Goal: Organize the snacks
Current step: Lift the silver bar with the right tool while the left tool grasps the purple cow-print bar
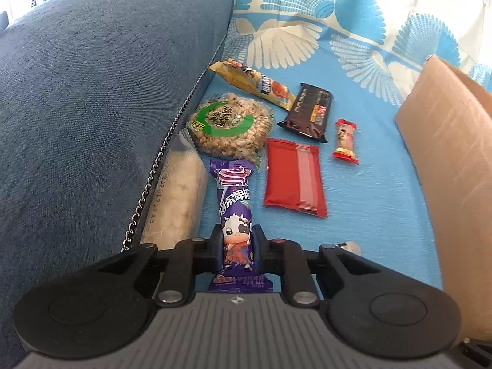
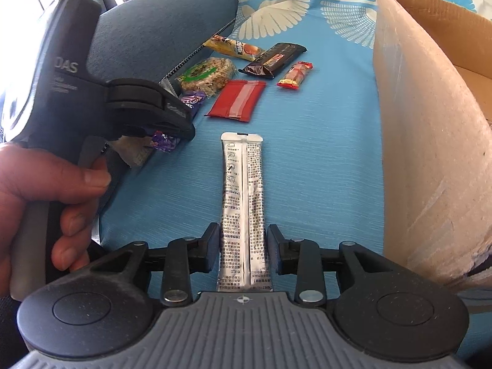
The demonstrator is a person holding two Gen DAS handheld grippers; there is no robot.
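A blue sofa cushion (image 1: 92, 98) fills the left side of the left wrist view, edged by a metal chain (image 1: 153, 166). Beside it spreads the light blue cloth (image 1: 369, 184) with its white fan pattern, on which all the snacks lie. At the right stands a cardboard box (image 2: 430, 153), its flap rising near the right gripper.

Close against the cushion lies a pale long packet (image 1: 181, 196) in clear wrap. Just past it sits a round puffed-grain cake (image 1: 229, 126) with a green ring label, and beyond that a yellow packet (image 1: 252, 83) and a dark brown bar (image 1: 307, 113) touch end to end. A red flat packet (image 1: 293, 178) lies in the middle, and a small red-ended candy (image 1: 346, 141) lies apart, nearer the box.

The left gripper (image 1: 236, 243) is clenched on a purple cow-print bar (image 1: 235, 203), its pads pressing both sides of the wrapper, whose far end reaches the grain cake. In the right wrist view a hand (image 2: 46, 196) holds that gripper's handle.

The right gripper (image 2: 244, 240) is released: its fingers (image 2: 212, 243) straddle a silver stick sachet (image 2: 243, 203) that lies flat on the cloth, with a gap showing on each side.
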